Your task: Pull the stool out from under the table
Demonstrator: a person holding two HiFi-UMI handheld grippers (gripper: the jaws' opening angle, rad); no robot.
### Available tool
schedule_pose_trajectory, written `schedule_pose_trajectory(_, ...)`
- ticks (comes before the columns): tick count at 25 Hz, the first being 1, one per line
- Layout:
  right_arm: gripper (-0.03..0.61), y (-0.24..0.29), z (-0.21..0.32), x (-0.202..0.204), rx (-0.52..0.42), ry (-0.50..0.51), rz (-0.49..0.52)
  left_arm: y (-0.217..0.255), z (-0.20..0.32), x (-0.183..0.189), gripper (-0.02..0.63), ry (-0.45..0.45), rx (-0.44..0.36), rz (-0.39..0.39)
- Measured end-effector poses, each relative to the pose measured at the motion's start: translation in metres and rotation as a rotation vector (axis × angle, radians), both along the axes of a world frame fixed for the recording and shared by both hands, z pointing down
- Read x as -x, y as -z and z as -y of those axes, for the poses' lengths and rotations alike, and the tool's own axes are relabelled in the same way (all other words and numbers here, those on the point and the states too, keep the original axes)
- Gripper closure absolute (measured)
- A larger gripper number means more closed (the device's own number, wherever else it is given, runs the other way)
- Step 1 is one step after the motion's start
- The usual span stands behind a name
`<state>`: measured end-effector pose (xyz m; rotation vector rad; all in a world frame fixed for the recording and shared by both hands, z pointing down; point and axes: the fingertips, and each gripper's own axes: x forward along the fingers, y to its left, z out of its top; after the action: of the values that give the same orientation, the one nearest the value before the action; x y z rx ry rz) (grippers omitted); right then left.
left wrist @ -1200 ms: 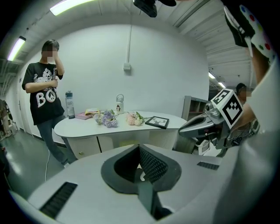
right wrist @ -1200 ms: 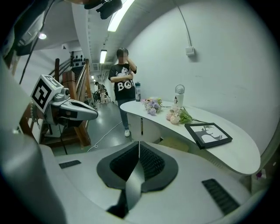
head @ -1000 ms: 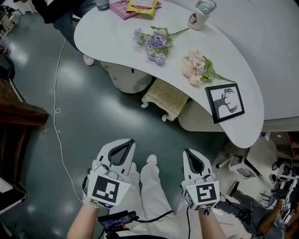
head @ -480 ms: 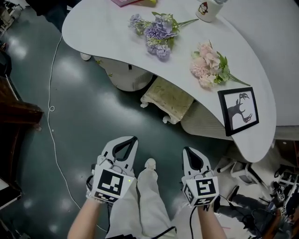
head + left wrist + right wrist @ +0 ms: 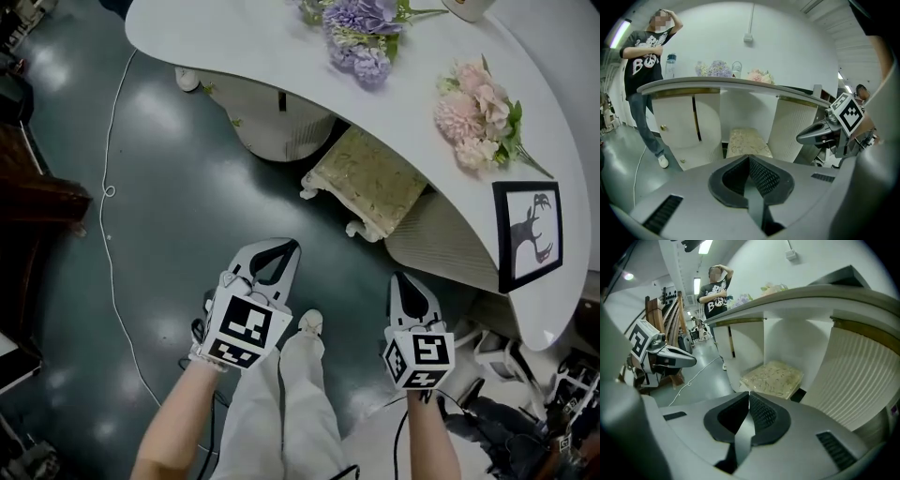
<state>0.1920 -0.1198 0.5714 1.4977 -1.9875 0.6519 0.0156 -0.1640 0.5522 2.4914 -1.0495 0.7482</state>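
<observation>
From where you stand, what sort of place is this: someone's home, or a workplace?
Probably a lab or workshop dressed up as a home. The white table carries flowers and a framed picture, with a cushioned stool beneath, but the floor is glossy grey, and cables and gear pile up nearby.

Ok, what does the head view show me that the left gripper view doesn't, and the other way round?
Only the head view: the framed deer picture on the table and the wearer's own shoe on the floor. Only the left gripper view: a person standing beyond the table and a water bottle on it. Both: the stool tucked under the table, the purple flowers, the pink flowers, and the shut right gripper.
</observation>
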Motion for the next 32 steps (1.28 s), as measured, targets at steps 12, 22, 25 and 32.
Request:
schedule_pose_trajectory(12,0.541,-0.075,0.035,-0.026,0.083,-0.077,0.071,-0.080,0.048,-0.024,0.597,0.048,0.091,-0.039)
schedule_pose_trajectory(22,0.376,-0.125,0.065,-0.041,0.145,-0.127,0.156,-0.128,0.083,-0.041,0.462,0.070,0.162,-0.082)
schedule_pose_trajectory(25,0.345,-0.139,0.073,-0.044,0.165,-0.151,0.162,-0.141,0.095,-0.041,0.420,0.097,0.183,-0.099)
schedule_pose_trajectory(32,0.308,-0.167,0.092,-0.058,0.183,-0.224,0.192,-0.171,0.128,-0.052,0.371,0.065,0.196,-0.053)
